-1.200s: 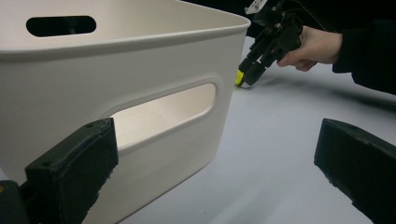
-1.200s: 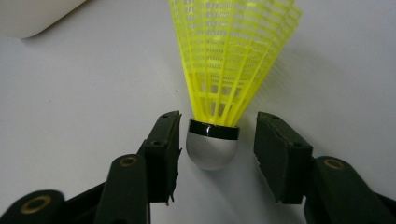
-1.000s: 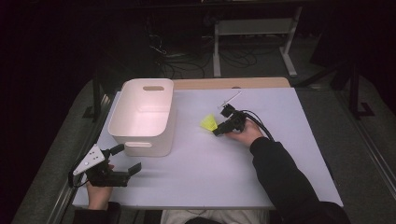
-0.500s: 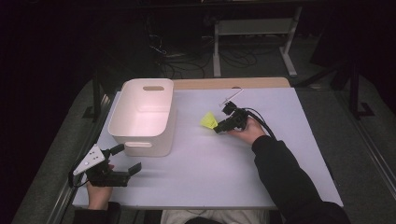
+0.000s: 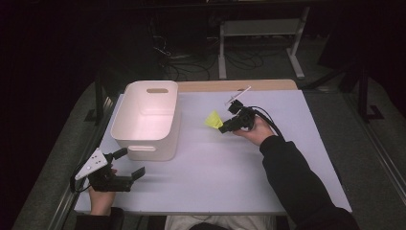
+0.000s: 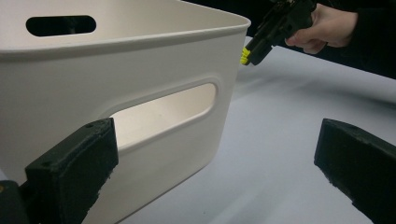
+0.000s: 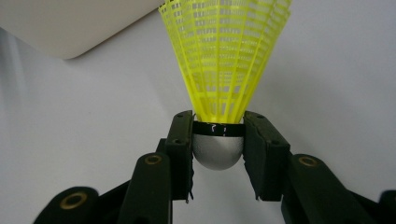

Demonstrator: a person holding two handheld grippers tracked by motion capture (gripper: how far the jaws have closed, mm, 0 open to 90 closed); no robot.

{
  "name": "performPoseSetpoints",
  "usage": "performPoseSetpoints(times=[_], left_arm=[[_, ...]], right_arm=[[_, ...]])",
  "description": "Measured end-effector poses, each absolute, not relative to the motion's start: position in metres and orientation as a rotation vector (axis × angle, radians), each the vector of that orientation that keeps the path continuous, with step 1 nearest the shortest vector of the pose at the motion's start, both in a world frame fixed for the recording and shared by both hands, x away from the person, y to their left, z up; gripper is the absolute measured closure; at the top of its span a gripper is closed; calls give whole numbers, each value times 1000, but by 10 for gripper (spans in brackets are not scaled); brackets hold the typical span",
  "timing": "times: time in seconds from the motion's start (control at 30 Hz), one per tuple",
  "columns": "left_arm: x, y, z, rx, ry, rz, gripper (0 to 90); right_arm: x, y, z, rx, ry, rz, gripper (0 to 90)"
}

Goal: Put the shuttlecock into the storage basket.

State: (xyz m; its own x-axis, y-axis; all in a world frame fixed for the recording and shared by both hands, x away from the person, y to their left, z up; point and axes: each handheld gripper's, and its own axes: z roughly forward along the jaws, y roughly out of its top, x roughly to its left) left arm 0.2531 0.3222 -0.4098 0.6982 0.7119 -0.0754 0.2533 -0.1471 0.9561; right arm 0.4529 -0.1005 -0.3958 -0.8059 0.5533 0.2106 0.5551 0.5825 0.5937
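A yellow plastic shuttlecock (image 7: pixel 224 60) with a silvery cap is clamped between the jaws of my right gripper (image 7: pixel 218 140), its skirt pointing away from the hand. In the high view that gripper (image 5: pixel 224 126) holds the shuttlecock (image 5: pixel 213 119) over the table, just right of the white bin (image 5: pixel 146 120). My left gripper (image 5: pixel 129 165) rests near the table's front left corner, jaws wide apart, nothing between them. Its own view looks at the bin's near wall (image 6: pixel 154 70) and handle slot, with the right gripper and shuttlecock (image 6: pixel 244 55) beyond.
The white tabletop (image 5: pixel 239 172) spreads out in front and to the right of the bin. A wooden strip (image 5: pixel 239 85) runs along the far edge. A metal stand (image 5: pixel 258 28) and cables lie on the dark floor behind.
The right gripper with the shuttlecock has shifted slightly away from the person and lifted a little. The left gripper has stayed still.
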Motion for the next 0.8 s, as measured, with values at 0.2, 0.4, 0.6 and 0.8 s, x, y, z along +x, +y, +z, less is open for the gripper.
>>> performPoseSetpoints(times=[0.2, 0.4, 0.6, 0.8], left_arm=[[253, 322, -410, 1718, 779, 479, 0], [253, 322, -410, 1716, 778, 479, 0], [253, 322, -410, 1717, 779, 478, 0], [253, 322, -410, 1717, 779, 479, 0]], right_arm=[[451, -98, -384, -962, -2789, -1077, 638], [451, -96, -372, -942, -2794, -1111, 639], [450, -94, -363, -925, -2803, -1131, 639], [449, -92, -350, -910, -2813, -1160, 639]])
